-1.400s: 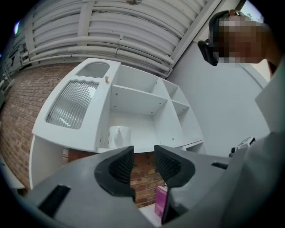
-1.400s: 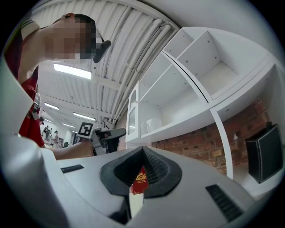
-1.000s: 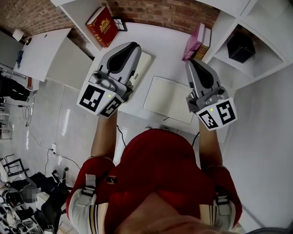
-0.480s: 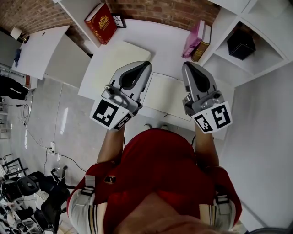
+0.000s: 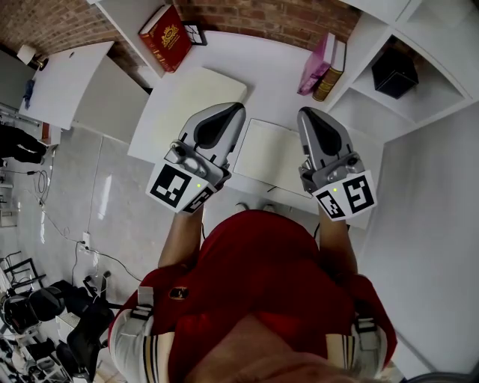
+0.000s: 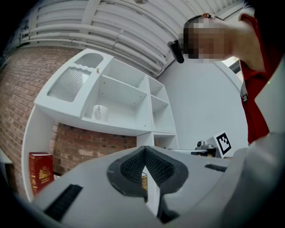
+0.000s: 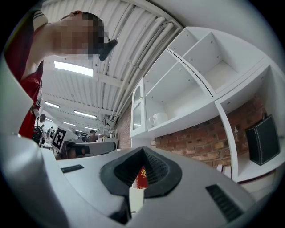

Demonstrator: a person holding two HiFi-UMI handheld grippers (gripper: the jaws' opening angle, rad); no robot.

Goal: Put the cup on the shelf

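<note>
White shelf (image 6: 116,128): cup (image 6: 100,112) standing on it (task apparently done); left gripper (image 5: 236,109), right gripper (image 5: 304,114) both closed, empty, drawn back nearer.

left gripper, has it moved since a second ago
Yes. The left gripper has drawn back, lower in the head view, away from the red book, uncovering the cream pad.

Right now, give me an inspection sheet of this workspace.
Surface: white table, pads lying on it.
Job's things: cup already on shelf.
Clutter: cream pad, white pad, red book, pink book, black box.
Grippers: left gripper shut, empty; right gripper shut, empty.
Cables: loose cables on floor.
Surroundings: brick wall, person in red.
</note>
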